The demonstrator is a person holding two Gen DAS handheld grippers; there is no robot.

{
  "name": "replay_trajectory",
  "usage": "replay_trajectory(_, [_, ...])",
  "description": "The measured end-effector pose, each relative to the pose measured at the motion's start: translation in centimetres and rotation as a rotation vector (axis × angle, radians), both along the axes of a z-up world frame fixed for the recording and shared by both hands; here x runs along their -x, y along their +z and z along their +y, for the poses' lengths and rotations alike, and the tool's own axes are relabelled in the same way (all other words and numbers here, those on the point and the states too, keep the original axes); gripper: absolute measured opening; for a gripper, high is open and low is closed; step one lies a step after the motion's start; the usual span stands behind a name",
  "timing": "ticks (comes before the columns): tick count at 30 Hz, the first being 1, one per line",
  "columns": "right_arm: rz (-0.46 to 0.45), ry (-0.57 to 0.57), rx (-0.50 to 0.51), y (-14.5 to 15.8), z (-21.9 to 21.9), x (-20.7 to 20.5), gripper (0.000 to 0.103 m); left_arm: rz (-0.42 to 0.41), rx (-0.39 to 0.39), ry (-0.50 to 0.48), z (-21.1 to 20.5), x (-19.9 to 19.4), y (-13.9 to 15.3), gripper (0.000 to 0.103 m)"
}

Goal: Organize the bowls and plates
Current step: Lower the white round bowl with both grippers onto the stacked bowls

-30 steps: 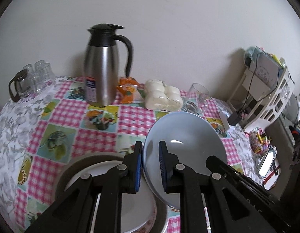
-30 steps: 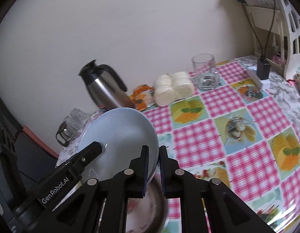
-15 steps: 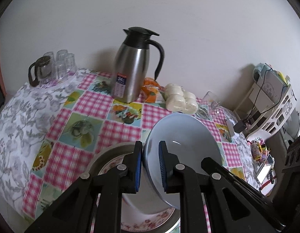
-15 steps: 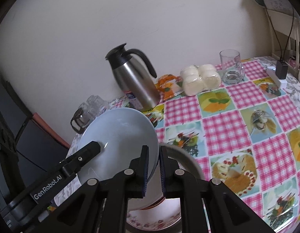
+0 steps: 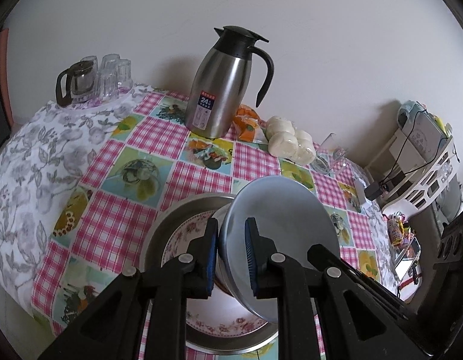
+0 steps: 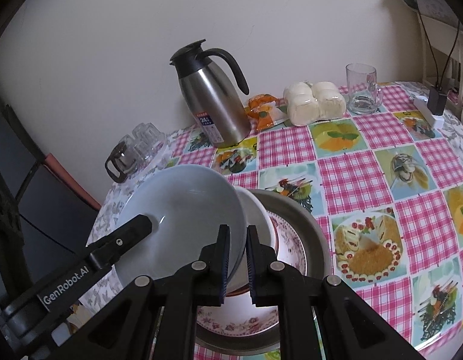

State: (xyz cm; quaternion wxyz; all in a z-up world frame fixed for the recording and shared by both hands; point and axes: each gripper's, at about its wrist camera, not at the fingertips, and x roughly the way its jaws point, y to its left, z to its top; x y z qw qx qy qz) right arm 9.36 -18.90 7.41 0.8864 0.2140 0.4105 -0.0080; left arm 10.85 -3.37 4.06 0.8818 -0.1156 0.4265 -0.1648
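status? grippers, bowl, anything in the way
Both grippers, left and right, shut on blue bowl. Bowl tilted above basin. Floral plate underneath.

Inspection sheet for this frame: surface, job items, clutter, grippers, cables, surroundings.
Surface: tablecloth, pink check with food pictures.
Job's things: blue plate tilted, above floral plate inside metal basin.
Clutter: thermos jug, buns, orange packet, glass mug, glass cups.
Grippers: left gripper and right gripper each clamp the plate's rim.
Cables: black cable to charger.
Surroundings: wall, white shelf.
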Motion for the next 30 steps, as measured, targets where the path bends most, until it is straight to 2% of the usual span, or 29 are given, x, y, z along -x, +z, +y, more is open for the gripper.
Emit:
replay_trajectory(22, [0.024, -0.025, 0.005, -1.2, -0.9, -0.9, 0.015, 0.048, 0.025, 0.001, -1.0, -1.1, -1.6, 0.017])
replay_trajectory(30, [0.030, -0.026, 0.040, -1.4, -0.4, -1.3, 0.015, 0.073, 0.031, 0.015, -0.9, -1.5, -2.3, 0.017])
